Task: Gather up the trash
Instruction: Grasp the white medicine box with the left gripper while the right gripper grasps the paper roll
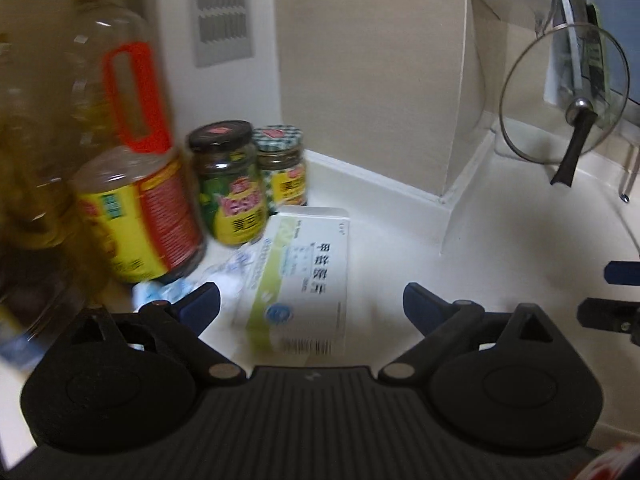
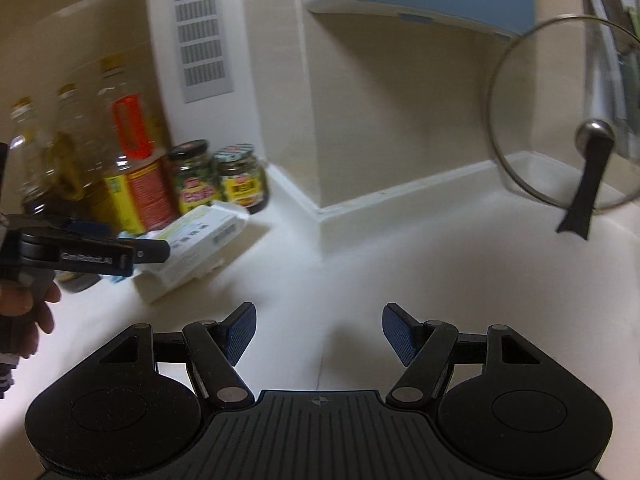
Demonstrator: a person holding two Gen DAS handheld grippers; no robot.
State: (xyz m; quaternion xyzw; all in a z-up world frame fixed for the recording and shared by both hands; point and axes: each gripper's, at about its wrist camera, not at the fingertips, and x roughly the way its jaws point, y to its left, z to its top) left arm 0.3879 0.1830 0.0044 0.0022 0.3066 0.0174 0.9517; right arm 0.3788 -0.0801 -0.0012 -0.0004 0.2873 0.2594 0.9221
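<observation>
A white and green cardboard box (image 1: 304,276) lies flat on the white counter (image 1: 500,240), in front of the jars. A crumpled wrapper with blue print (image 1: 168,292) sits at its left. My left gripper (image 1: 312,300) is open wide over the near end of the box, with a finger on each side and neither pad pressing on it. In the right wrist view the same box (image 2: 192,248) rests tilted on other litter, with the left gripper (image 2: 120,256) at its left end. My right gripper (image 2: 319,328) is open above bare counter, with nothing between its fingers.
Two green-labelled jars (image 1: 228,184) and a big oil bottle with an orange handle (image 1: 132,184) stand close behind the box on the left. A wall corner (image 1: 452,184) juts out. A glass pot lid (image 1: 564,96) leans at the right. A hand (image 2: 24,308) holds the left gripper.
</observation>
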